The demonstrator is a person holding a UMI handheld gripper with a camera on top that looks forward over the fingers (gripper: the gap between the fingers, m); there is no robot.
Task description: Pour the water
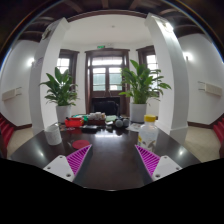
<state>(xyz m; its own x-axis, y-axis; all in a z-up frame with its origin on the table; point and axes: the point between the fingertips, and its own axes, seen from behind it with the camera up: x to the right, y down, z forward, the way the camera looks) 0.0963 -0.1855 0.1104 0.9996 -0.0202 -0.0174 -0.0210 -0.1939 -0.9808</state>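
I hold the hand-held gripper [110, 160] with its fingers apart and nothing between them, low over the dark table [110, 150]. The bottle [148, 133] stands far right, well beyond the fingers, and more items are clustered far left. I judge pouring hasn't begun: reaching and grasping remain.

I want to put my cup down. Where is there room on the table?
Bare dark table lies between the open fingers and the row of things beyond them. It is crowded farther back: a red bowl, small clutter and a yellow-capped bottle.
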